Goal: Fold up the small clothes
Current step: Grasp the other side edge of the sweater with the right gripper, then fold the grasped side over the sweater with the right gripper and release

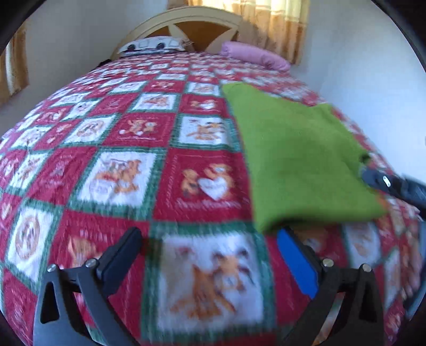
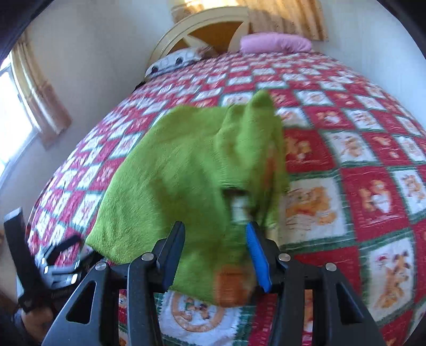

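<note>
A green fleece garment (image 1: 293, 159) lies folded on the right part of the quilted bedspread (image 1: 119, 173). My left gripper (image 1: 210, 237) hangs open and wide above the quilt just in front of the garment's near left corner, with nothing between its fingers. In the right wrist view the green garment (image 2: 186, 165) is bunched and runs between the fingers of my right gripper (image 2: 215, 234), which is shut on its near right edge. The right gripper's finger (image 1: 386, 183) also shows at the garment's right edge in the left wrist view.
The red, white and green patchwork quilt (image 2: 346, 159) covers the whole bed. A pink pillow (image 1: 253, 54) and a patterned pillow (image 1: 154, 44) lie by the cream headboard (image 1: 183, 18). White walls close in on both sides, with a curtained window (image 2: 16, 106) at the left.
</note>
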Tool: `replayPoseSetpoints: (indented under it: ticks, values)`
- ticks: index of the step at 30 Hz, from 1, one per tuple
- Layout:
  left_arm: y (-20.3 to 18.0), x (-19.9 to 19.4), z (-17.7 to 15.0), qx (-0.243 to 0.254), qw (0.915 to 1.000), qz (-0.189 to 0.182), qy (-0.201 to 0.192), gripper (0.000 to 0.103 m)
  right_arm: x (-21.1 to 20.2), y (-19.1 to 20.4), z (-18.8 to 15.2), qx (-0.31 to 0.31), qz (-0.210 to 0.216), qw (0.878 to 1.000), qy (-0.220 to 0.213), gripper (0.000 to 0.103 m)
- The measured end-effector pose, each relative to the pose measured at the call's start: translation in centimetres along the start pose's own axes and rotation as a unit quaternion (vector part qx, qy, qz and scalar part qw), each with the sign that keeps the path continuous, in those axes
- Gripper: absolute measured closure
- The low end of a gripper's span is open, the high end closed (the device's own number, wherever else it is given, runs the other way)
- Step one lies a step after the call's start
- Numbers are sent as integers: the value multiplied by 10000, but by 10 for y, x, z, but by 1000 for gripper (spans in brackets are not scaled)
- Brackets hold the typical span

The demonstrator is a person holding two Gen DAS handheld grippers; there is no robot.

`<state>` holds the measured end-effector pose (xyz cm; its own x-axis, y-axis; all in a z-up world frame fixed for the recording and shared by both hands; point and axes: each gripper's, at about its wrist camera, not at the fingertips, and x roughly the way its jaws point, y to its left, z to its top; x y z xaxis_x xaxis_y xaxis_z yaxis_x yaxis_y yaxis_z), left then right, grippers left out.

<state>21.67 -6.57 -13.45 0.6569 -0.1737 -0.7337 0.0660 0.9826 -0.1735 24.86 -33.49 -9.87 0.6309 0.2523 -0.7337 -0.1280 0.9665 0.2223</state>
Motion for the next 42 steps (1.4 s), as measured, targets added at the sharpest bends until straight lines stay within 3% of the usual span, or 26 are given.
replayPoseSetpoints:
  ticks: [4, 8, 10, 11, 12, 18, 20, 22, 26, 27, 28, 30, 32, 35, 36, 37, 38, 42]
  values:
    - [-7, -34, 7, 191, 9967, 201, -765, 0, -25, -13, 17, 233, 83, 9983, -530, 54]
    - [-14, -28, 41, 319, 9915, 474, -1166, 0, -9, -7, 40, 206, 338, 9987, -305, 54]
    - [-18, -7, 56, 385, 9927, 601, -969, 0, 15, -9, 48, 424, 458, 9980, 107, 59]
    - [-20, 6, 62, 404, 9943, 582, -801, 0, 25, -10, 49, 501, 407, 9977, 209, 70]
    - [-22, 18, 68, 446, 9956, 532, -633, 0, 34, -11, 51, 497, 290, 9979, 285, 93]
    - [-35, 46, 62, 634, 9953, 597, -430, 0, 14, -21, 50, 249, -282, 9992, -135, 96]
    - [-39, 50, 57, 716, 9949, 623, -335, 0, 23, -36, 48, 290, -447, 9986, 0, 103]
    - [-43, 44, 58, 794, 9941, 634, -386, 0, 39, -51, 43, 317, -678, 9969, 229, 103]
    - [-38, 34, 68, 765, 9933, 634, -592, 0, 22, -68, 40, 765, -366, 9964, -87, 103]
    - [-32, 31, 72, 637, 9938, 630, -650, 0, 10, -69, 39, 874, -133, 9958, -243, 98]
    - [-29, 31, 74, 560, 9942, 633, -660, 0, 3, -65, 40, 875, -32, 9956, -344, 76]
    - [-20, 33, 79, 313, 9955, 593, -666, 0, -13, -55, 38, 792, 190, 9950, -580, 47]
    - [-16, 39, 81, 180, 9967, 584, -541, 0, -17, -39, 37, 565, 388, 9959, -588, 47]
    - [-17, 43, 80, 76, 9973, 519, -507, 0, 9, -20, 31, 266, 313, 9992, -28, 47]
    - [-19, 43, 80, 98, 9973, 528, -510, 0, 24, -18, 27, 218, 211, 9994, 157, 55]
    - [-22, 43, 80, 130, 9973, 519, -512, 0, 31, -17, 22, 178, 146, 9994, 239, 87]
    - [-24, 42, 81, 190, 9972, 504, -511, 0, 37, -17, 19, 131, 84, 9994, 321, 88]
    - [-30, 40, 87, 344, 9959, 565, -613, 0, 8, -20, 21, 43, -67, 10000, -30, 92]
